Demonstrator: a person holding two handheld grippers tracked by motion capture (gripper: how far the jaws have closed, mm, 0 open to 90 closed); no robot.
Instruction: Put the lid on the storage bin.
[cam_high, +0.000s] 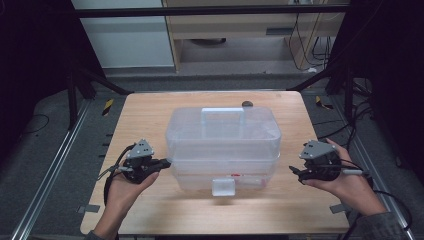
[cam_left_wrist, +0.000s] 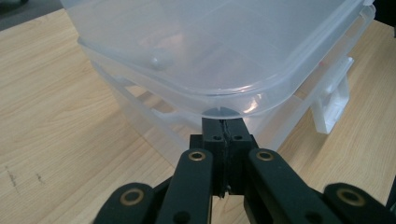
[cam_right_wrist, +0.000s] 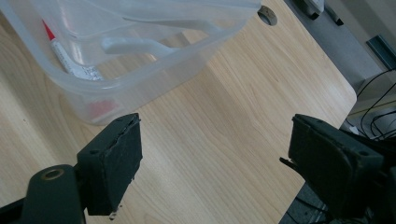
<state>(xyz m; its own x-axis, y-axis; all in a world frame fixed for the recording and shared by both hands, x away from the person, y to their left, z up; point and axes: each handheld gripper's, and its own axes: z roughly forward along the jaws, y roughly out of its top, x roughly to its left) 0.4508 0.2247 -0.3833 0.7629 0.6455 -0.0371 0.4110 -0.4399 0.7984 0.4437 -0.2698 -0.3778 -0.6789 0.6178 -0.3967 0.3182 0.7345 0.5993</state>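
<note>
Dark curtains and a grey floor with cables surround a light wooden tabletop, at whose middle sits a clear plastic storage box with a domed lid, a moulded carry handle on top and a white latch hanging at the near side. Through the translucent wall, in the right gripper view, a white tube with a red tip lies inside the box near its bottom. At the box's left end, the left hand-held gripper is held level in the person's left hand; its jaws are pressed fully together with nothing between them, and in the left gripper view their joined tips sit right under the lid's overhanging rim, touching it or nearly so. The right hand-held gripper, carried in the right hand, hangs off the box's right end, clearly apart from it; its jaws stand wide, bare wood between them, gripping nothing. A small dark hole marks the tabletop's far edge behind the box.
</note>
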